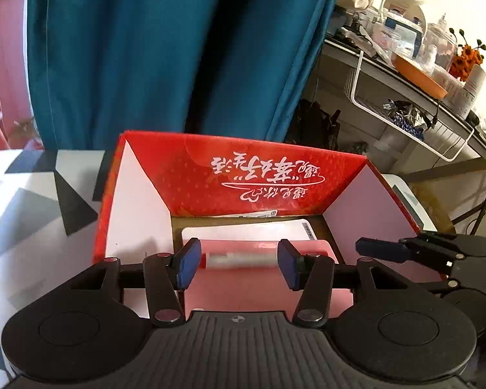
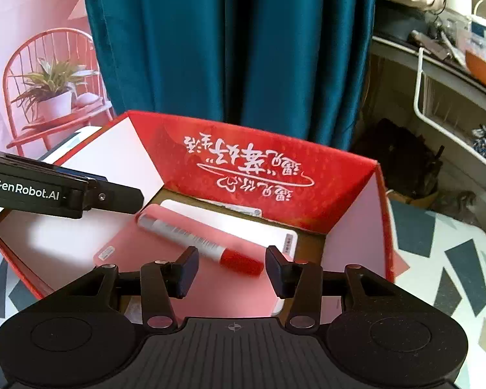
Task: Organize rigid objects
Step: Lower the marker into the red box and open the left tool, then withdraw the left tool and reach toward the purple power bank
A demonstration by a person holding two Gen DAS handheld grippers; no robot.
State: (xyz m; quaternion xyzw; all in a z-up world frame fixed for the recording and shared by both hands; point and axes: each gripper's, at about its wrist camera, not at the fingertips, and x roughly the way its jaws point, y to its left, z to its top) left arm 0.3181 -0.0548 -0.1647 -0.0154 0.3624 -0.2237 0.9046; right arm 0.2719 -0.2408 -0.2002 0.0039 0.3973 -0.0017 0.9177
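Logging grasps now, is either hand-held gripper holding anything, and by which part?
Nothing is held. Both the left hand-held gripper and right hand-held gripper are open above the red-capped grey marker lying in the red cardboard box.

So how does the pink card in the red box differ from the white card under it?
The flat pink card lies on top, nearer the cameras; the flat white card lies beneath it, showing only along its far edge. The pink card carries the grey marker with the red cap; the white card carries the pink one. Both lie flat inside the red cardboard box.
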